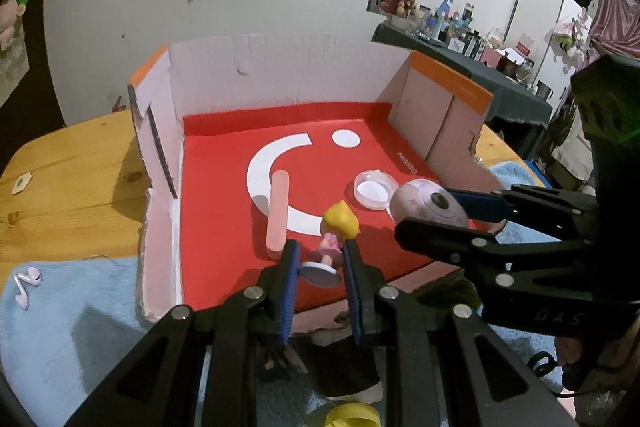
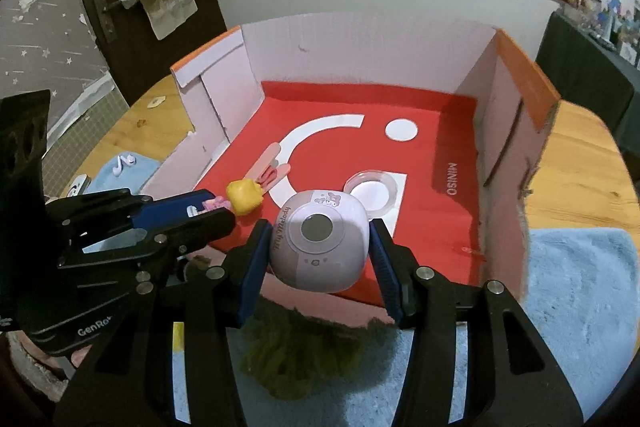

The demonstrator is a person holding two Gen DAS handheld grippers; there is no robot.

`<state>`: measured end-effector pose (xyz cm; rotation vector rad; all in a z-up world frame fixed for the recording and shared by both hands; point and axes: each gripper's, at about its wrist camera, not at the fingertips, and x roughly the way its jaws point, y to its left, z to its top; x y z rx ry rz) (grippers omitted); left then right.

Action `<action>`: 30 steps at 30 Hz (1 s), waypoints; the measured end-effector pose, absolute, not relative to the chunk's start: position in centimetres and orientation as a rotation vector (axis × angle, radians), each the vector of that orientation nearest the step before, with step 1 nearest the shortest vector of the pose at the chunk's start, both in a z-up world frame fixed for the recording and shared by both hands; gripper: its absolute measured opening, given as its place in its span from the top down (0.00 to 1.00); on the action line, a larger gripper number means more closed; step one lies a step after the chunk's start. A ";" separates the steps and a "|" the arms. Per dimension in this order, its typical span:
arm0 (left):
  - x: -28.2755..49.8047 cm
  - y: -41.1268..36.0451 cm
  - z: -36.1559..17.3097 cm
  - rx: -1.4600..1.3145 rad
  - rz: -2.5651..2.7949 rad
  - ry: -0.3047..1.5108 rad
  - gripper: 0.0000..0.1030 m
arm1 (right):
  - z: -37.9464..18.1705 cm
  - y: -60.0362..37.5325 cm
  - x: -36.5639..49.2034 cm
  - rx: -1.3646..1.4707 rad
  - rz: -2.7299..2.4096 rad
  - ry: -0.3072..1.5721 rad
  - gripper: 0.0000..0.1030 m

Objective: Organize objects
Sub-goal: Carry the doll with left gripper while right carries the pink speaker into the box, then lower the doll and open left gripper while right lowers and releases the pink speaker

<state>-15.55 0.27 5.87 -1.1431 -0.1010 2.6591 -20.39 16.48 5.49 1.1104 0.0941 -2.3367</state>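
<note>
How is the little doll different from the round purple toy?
The doll is small, with yellow hair and a pink dress; the purple toy is bigger, rounded and lilac. The left gripper holds the doll; the right gripper holds the purple toy. Both hang over the red box.

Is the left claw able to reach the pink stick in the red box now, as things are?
Probably not yet. The left claw is already shut on the small figurine, so it has no free grip. The way itself looks clear: the pink stick lies in the box just beside its left finger.
</note>
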 end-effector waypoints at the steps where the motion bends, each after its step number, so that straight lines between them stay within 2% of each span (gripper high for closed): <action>1: -15.7 0.2 5.6 -1.154 2.649 -0.106 0.78 | 5.2 16.3 -20.5 1.120 -2.328 0.096 0.54; 30: -19.5 0.2 3.3 -1.261 2.644 -0.094 0.78 | 2.3 15.5 -24.3 1.262 -2.313 0.148 0.54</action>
